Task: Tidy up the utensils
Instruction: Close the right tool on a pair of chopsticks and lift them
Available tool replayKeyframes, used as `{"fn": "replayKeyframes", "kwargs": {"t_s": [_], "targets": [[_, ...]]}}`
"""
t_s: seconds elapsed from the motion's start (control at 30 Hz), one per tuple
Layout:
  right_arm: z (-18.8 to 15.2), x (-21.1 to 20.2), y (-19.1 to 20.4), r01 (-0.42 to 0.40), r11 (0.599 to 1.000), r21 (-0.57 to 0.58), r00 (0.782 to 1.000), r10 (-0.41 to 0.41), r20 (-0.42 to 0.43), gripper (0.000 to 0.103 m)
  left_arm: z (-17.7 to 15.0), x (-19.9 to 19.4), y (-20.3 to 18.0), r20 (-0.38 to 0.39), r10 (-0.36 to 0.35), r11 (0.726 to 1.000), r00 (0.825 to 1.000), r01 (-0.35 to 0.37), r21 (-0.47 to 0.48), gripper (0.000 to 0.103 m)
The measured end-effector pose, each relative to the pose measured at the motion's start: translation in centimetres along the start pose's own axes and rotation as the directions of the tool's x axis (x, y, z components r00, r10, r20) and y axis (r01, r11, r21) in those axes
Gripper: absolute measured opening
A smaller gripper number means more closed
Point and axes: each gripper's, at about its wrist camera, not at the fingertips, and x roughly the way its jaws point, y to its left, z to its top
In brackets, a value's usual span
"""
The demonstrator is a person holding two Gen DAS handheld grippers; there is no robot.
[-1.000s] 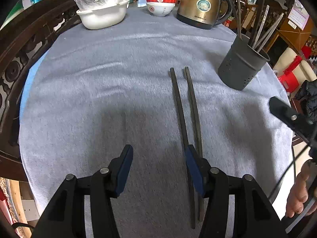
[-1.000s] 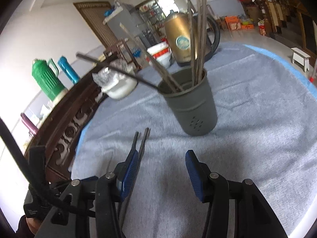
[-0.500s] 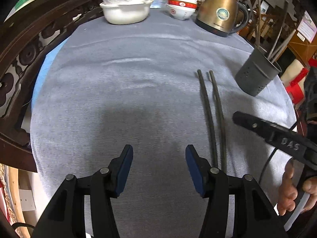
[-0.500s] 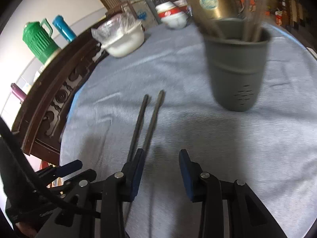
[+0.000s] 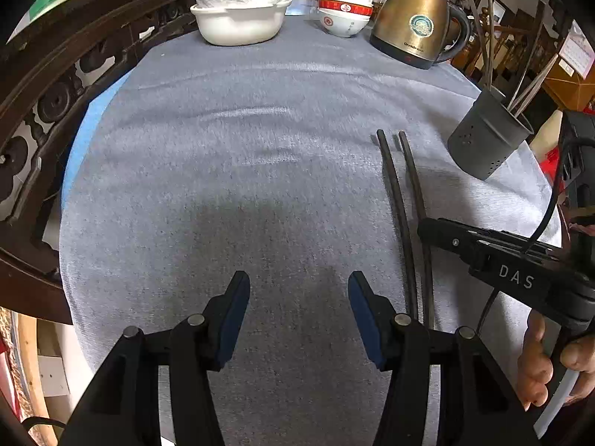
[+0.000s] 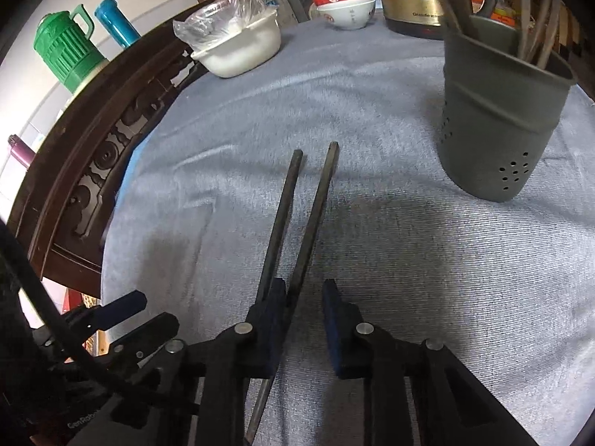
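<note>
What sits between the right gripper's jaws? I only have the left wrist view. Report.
Observer: In the right wrist view, the chopstick nearer the holder runs into the gap of the right gripper, close beside its left pad. The jaws are closing, and the right pad is not on it yet.
Operator: Tell me where the second one goes.
Observer: The other chopstick passes behind the left pad's finger, outside the gap. Only one is lined up for the grip.
</note>
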Motion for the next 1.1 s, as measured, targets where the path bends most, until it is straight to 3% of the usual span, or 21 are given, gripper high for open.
{"fn": "replayKeyframes", "kwargs": {"t_s": [0.73,1.1], "targets": [[-0.8,-0.2,-0.1,0.013,0.999,-0.034,1.0,-0.013,0.017,0.017,0.0,0.2,-0.4,-0.008,0.05,0.999,0.999,-0.05,0.015,0.056],[-1.5,-1.2,-1.7,0.019,1.0,-0.002,0.999,-0.019,0.034,0.014,-0.2,0.5,-0.8,-0.031,0.037,0.999,0.999,-0.037,0.017,0.056]]}}
